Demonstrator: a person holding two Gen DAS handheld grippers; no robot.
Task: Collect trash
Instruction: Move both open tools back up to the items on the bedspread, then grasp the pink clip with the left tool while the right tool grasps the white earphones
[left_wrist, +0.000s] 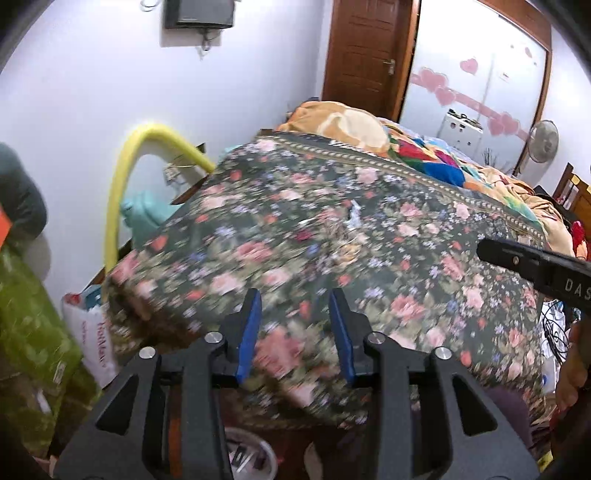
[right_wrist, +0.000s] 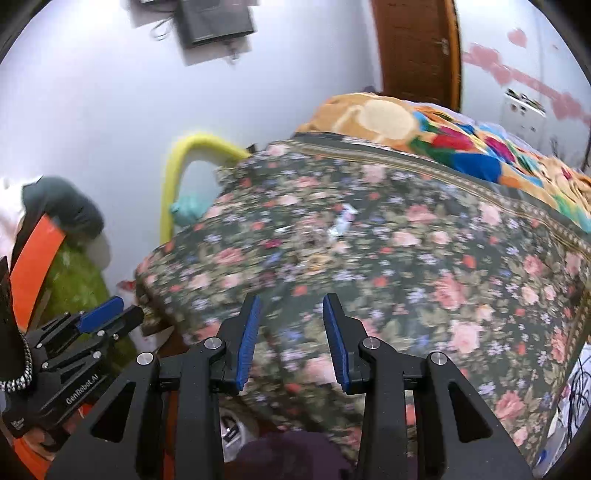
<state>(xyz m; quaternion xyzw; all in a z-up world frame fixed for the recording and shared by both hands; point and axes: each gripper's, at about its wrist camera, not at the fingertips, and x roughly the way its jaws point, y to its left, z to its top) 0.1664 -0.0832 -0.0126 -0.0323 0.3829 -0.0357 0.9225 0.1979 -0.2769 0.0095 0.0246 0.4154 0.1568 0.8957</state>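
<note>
Bedroom scene, bit blurry: on the left you've got a green bag (left_wrist: 26, 332) and a yellow tube (left_wrist: 122, 177) bending against the white wall. Your left gripper (left_wrist: 295, 332) hangs over the near edge of the flowery bedspread (left_wrist: 424, 280), fingers spread wide apart with nothing in them. Same deal for your right gripper (right_wrist: 291, 338) just beside it, parted and holding nothing. The trash, small pale scraps (left_wrist: 354, 216), sits mid-bed ahead of both, well apart from the tips. Further right there's an orange blanket (left_wrist: 347, 125) bunched up, then the brown door (left_wrist: 365, 51).
</note>
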